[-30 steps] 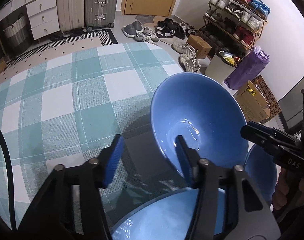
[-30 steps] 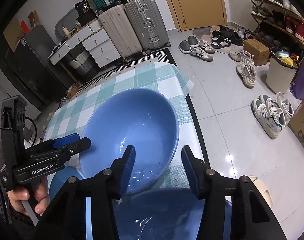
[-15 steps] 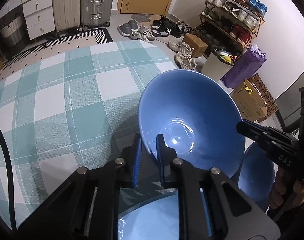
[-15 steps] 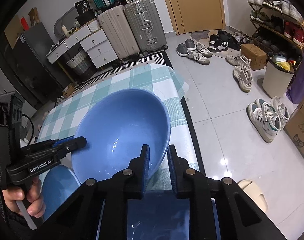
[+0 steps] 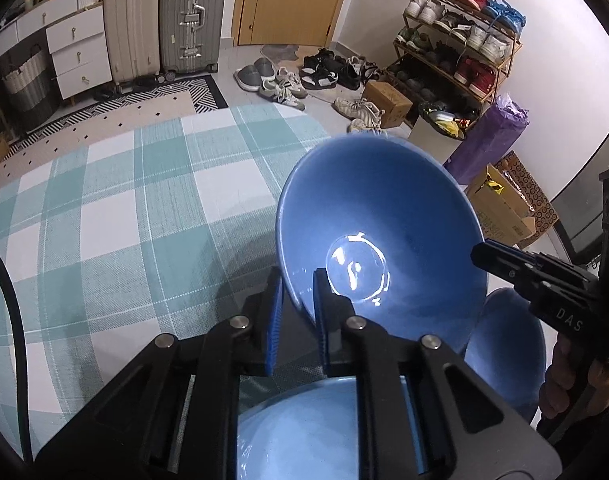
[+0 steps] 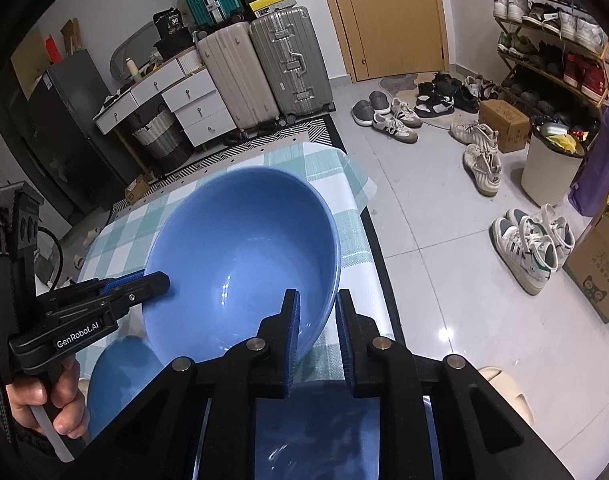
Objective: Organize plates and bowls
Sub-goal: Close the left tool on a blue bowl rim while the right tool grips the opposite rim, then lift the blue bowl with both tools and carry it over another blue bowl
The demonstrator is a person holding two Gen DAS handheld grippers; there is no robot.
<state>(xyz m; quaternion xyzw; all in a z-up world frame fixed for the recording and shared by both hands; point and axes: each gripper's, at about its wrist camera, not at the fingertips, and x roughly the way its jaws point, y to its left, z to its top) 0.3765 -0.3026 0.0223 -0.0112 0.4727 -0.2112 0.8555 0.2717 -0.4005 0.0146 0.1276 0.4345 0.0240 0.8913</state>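
1. Left gripper (image 5: 296,300): jaws closed on the near-left rim of the large blue bowl (image 5: 380,240), one pad outside the wall, one inside.
2. Right gripper (image 6: 318,320): jaws clamped on the opposite rim of the same bowl, again one pad on each side of the wall. In the left wrist view its tip meets the bowl's right edge.
3. Location of the bowl: directly ahead of both tools, spanning the gap between them, tilted with its mouth toward the cameras. Whether its base rests on the checked tablecloth (image 5: 124,208) cannot be told.
4. Other ware: a smaller blue bowl (image 5: 504,344) sits just beyond the large bowl on the right gripper's side; a pale blue dish (image 5: 304,432) lies below the left tool's fingers, close to the cameras.
5. Step in hand, as judged: the two-handed grip is made; carrying has not begun.
6. Next move calls for raising both hands together, level and evenly spaced, then lowering the bowl onto its stacking place. Uneven lift risks the rim slipping from a pad.
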